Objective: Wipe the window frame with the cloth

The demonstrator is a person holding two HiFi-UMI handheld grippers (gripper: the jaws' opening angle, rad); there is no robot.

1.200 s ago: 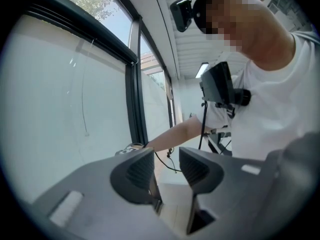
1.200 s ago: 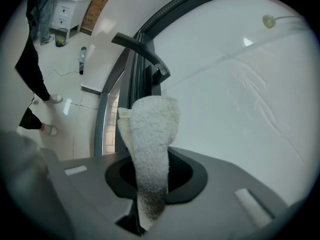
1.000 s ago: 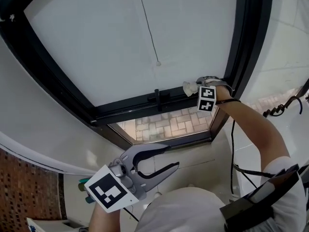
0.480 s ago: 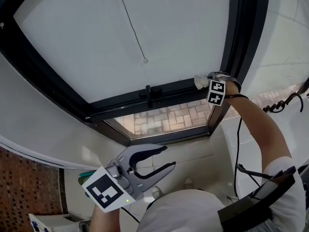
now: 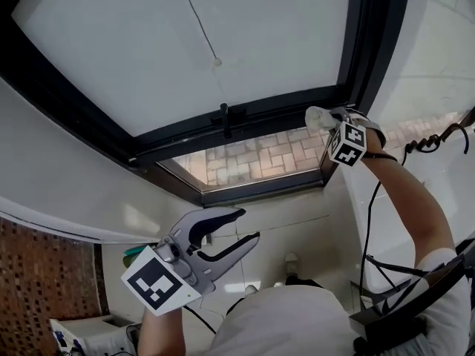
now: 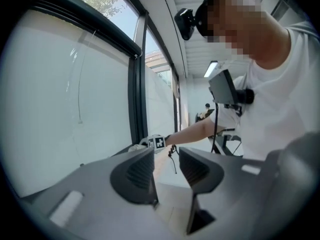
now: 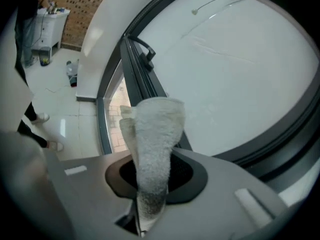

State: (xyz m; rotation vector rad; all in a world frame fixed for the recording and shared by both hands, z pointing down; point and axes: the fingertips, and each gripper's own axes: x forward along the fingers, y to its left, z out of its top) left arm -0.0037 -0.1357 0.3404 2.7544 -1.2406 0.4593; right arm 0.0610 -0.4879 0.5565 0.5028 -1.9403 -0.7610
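Observation:
The black window frame runs round a frosted pane, with a latch handle on its lower rail. My right gripper is shut on a white cloth, which presses on that rail close to the right-hand corner. In the right gripper view the folded cloth stands up between the jaws of the right gripper, with the frame rail running beyond it. My left gripper hangs low, away from the frame, open and holding nothing. In the left gripper view the left gripper has its jaws apart, and the right gripper shows far off.
A thin pull cord with a bead hangs over the frosted pane. Below the rail a clear pane shows paving outside. A black cable hangs at the right wall. A brick wall and a white cabinet lie lower left.
My right gripper has slid the cloth to the right along the lower rail, away from the latch handle and toward the corner. The left gripper has stayed open and low.

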